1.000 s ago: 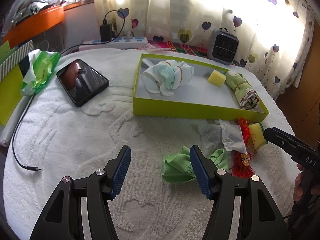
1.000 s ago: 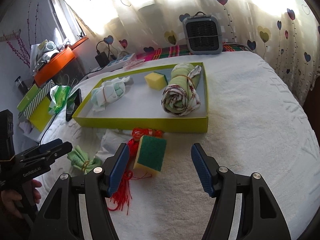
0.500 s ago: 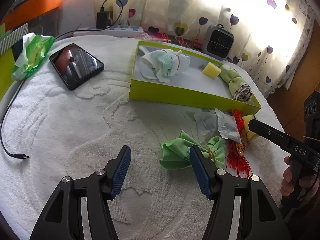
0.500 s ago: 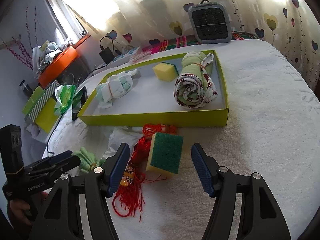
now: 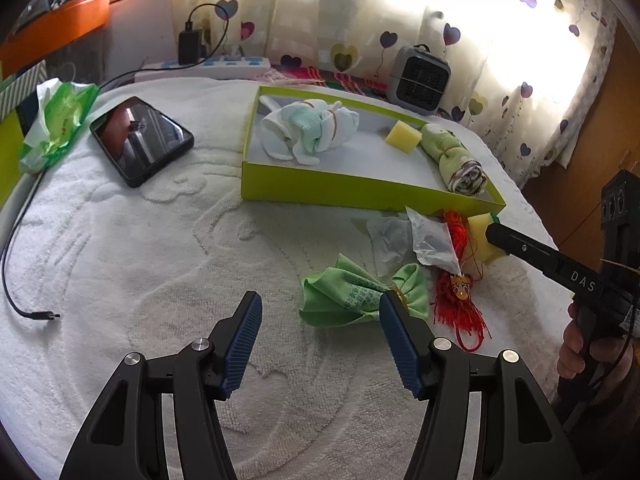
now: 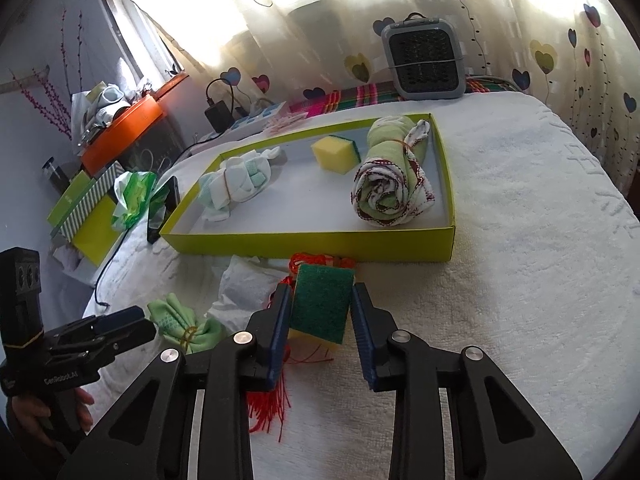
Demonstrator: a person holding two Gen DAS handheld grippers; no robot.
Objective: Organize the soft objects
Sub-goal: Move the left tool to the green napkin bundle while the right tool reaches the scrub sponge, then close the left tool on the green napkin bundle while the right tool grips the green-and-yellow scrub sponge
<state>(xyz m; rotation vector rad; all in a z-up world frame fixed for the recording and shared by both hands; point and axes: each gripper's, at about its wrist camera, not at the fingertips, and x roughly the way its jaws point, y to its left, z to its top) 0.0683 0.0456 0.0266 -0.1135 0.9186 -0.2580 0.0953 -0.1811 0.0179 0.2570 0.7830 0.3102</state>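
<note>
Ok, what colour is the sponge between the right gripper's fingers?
Sponge: dark green scouring face on top, yellow foam beneath. Clearest in the right wrist view.

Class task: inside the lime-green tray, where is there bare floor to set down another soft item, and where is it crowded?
In the lime-green cardboard tray, bare floor runs along the near wall, between the white sock bundle and the rolled green towel. The yellow sponge block crowds the far side. Outside, the front wall is cluttered.

Right gripper narrowed, left gripper spread wide
</note>
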